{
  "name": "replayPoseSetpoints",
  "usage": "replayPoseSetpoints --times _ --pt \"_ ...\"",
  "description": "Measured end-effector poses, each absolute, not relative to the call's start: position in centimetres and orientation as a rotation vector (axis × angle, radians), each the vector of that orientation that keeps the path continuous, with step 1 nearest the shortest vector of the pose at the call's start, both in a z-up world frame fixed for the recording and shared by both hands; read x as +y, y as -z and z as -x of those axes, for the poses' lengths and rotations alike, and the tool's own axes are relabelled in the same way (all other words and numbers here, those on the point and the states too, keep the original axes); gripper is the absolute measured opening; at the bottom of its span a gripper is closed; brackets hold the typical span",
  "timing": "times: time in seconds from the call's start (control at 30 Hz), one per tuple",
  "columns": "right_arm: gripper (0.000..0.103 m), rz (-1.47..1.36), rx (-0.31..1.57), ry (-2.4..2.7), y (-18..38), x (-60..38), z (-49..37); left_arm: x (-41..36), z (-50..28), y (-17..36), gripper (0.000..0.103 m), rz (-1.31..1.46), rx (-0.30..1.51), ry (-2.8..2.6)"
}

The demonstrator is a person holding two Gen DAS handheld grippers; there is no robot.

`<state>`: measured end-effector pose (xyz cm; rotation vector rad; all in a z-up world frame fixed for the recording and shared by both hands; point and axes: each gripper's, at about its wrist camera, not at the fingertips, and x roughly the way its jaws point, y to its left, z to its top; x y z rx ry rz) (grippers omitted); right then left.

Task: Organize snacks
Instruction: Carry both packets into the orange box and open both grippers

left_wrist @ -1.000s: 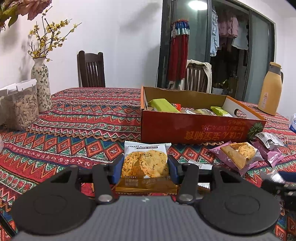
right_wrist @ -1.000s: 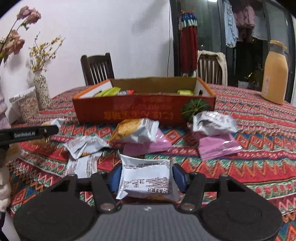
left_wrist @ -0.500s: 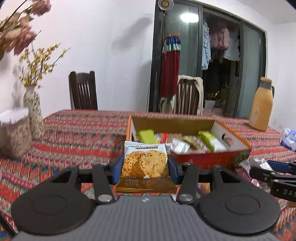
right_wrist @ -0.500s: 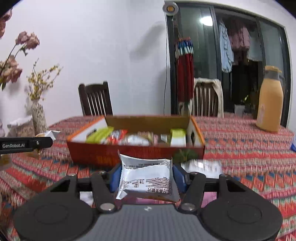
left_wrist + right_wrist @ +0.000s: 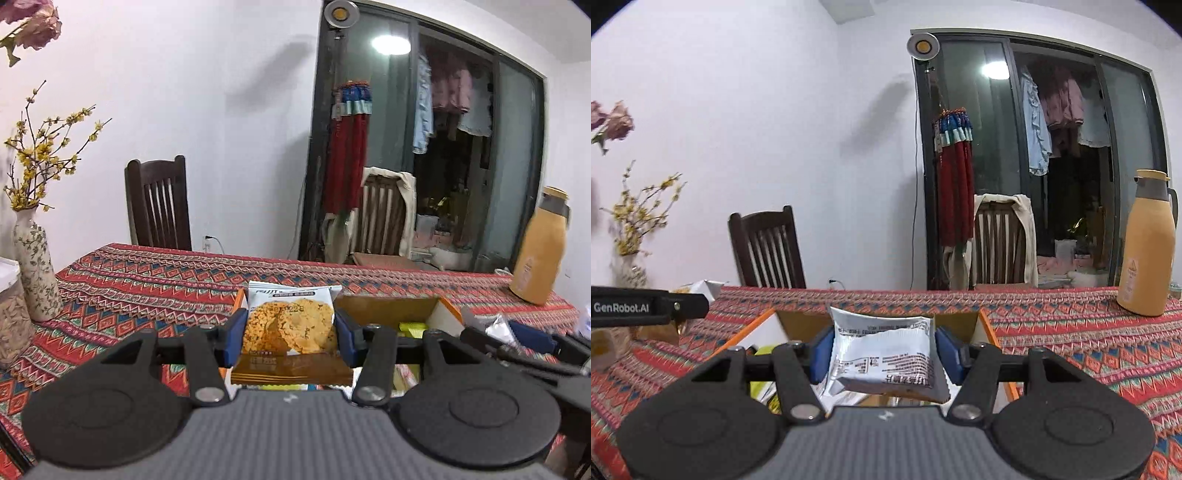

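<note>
Black left tool (image 5: 679,306) reads "GenRobot.AI".

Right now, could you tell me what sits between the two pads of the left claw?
A cracker packet is clamped between the blue pads of the left claw, above the cardboard box; the left wrist view shows it.

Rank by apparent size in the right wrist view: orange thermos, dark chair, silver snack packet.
1. dark chair
2. silver snack packet, inflated by nearness to the camera
3. orange thermos
Chair and packet look close; that order is unsure.
</note>
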<state>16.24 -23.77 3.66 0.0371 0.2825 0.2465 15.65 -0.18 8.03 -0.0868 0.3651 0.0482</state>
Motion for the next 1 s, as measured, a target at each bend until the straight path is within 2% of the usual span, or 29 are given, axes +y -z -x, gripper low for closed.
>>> replayPoseSetpoints --times 0.13,0.5,0.53,0.63,0.67,0.7,0.73,0.77,0.8,0.87,1.0 --pt "0.058 -0.046 0.298 -0.236 -2.5 -23.6 -19.1 -0.5 -18.3 -7.2 0.051 0.109 0.354 -0.071" --pt "0.059 -0.026 0.347 -0.227 0.0 -23.8 -20.3 -0.5 -20.5 -3.5 0.05 0.077 0.422 -0.053" --pt "0.059 -0.027 0.351 -0.22 0.1 -23.7 -20.4 -0.6 -20.4 -3.4 0.05 0.075 0.42 -0.055" --pt "0.07 -0.029 0.364 -0.191 0.5 -23.7 -20.5 -0.5 -20.1 -3.3 0.051 0.085 0.408 -0.058" --pt "0.07 -0.031 0.37 -0.185 0.5 -23.8 -20.4 -0.5 -19.9 -3.3 0.055 0.088 0.4 -0.062" --pt "0.074 -0.036 0.375 -0.185 0.6 -23.8 -20.4 -0.4 -20.0 -3.5 0.059 0.092 0.395 -0.064" --pt "0.08 -0.047 0.381 -0.186 0.7 -23.9 -20.3 -0.3 -19.9 -3.5 0.072 0.098 0.389 -0.07" --pt "0.094 -0.055 0.382 -0.183 0.7 -24.0 -20.3 -0.2 -19.7 -3.5 0.086 0.104 0.38 -0.084" --pt "0.103 -0.06 0.379 -0.178 0.8 -24.1 -20.2 -0.2 -19.7 -3.7 0.09 0.104 0.373 -0.097" --pt "0.103 -0.069 0.377 -0.164 0.8 -24.2 -20.2 -0.1 -19.5 -3.8 0.1 0.106 0.362 -0.11" --pt "0.103 -0.088 0.39 -0.152 1.1 -24.4 -20.2 -0.1 -19.2 -3.8 0.103 0.114 0.353 -0.121"
